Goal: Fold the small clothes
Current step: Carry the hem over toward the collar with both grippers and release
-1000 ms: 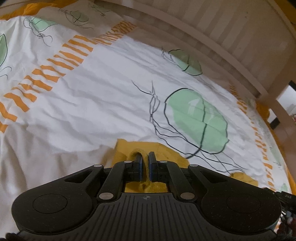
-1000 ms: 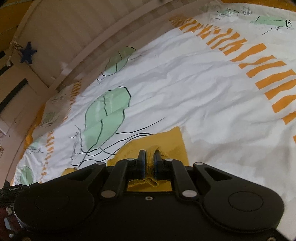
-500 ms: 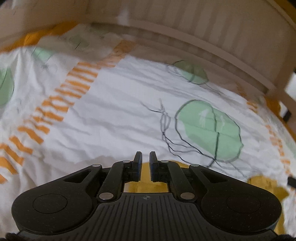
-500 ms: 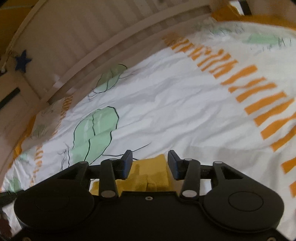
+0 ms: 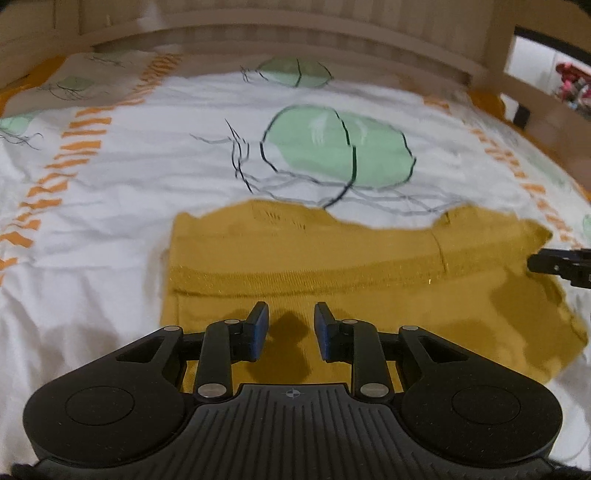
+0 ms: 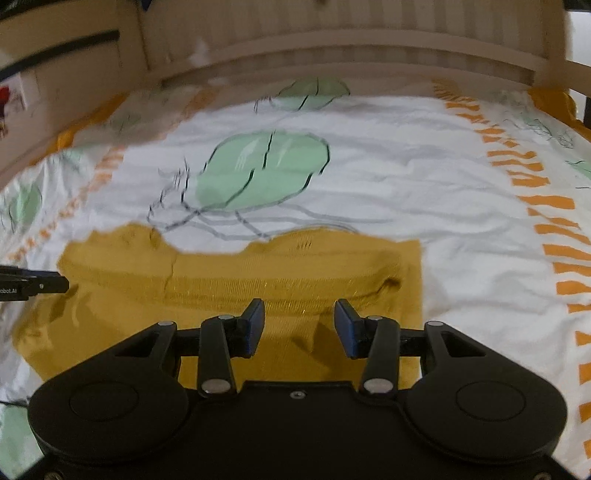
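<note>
- So, left wrist view: the left gripper (image 5: pixel 288 325) hangs over the near part of a mustard-yellow garment (image 5: pixel 332 258), fingers spread apart with nothing between them. The garment lies flat on the white bedsheet (image 5: pixel 129 184), folded over, with a ribbed band (image 5: pixel 295 278) running across it. You also get the tip of the right gripper (image 5: pixel 554 264) poking in at the garment's right edge, plus a gap in the wooden bed rail (image 5: pixel 332 33) on the far right with some blurry red stuff behind it.
- Right wrist view: the right gripper (image 6: pixel 299 325) is also spread wide and holding nothing, above the same garment (image 6: pixel 258 269). Only this view shows the garment's straight right-hand edge fully, and the left gripper (image 6: pixel 33 284) poking in at its left side. The green leaf print (image 6: pixel 258 170) sits just beyond the garment.
</note>
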`<state>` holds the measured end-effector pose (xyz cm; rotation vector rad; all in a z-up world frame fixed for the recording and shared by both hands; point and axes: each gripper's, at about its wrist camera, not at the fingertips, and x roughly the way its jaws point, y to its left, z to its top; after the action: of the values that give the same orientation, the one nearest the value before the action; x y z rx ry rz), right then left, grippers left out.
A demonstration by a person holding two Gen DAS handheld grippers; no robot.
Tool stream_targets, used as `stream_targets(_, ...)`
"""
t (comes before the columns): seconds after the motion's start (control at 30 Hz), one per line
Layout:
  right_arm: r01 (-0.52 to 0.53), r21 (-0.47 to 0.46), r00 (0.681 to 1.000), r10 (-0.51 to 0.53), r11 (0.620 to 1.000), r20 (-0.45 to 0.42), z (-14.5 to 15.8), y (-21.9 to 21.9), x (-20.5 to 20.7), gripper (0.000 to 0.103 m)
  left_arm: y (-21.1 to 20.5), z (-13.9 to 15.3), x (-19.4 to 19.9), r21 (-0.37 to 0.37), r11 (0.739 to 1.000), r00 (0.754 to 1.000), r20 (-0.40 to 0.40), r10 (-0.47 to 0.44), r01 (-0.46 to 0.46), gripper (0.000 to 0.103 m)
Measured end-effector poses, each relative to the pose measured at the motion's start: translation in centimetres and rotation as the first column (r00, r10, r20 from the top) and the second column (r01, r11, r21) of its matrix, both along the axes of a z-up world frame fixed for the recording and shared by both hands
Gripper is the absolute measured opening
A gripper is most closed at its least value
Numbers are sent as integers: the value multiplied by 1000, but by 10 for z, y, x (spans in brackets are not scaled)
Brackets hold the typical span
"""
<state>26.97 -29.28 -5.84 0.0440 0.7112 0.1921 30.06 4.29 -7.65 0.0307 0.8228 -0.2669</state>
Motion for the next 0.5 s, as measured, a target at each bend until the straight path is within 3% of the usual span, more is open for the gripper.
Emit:
stream_targets(0.27,-7,-66,999,4,998,-45,-18,13,16,53,-1,-14,29,21,1000,999,-36,12,-12,26)
stream_targets(0.5,27,-53,998,-29,998,-47,-14,14,54,52,0,-12,67,20,999,998,-47,45,-44,26)
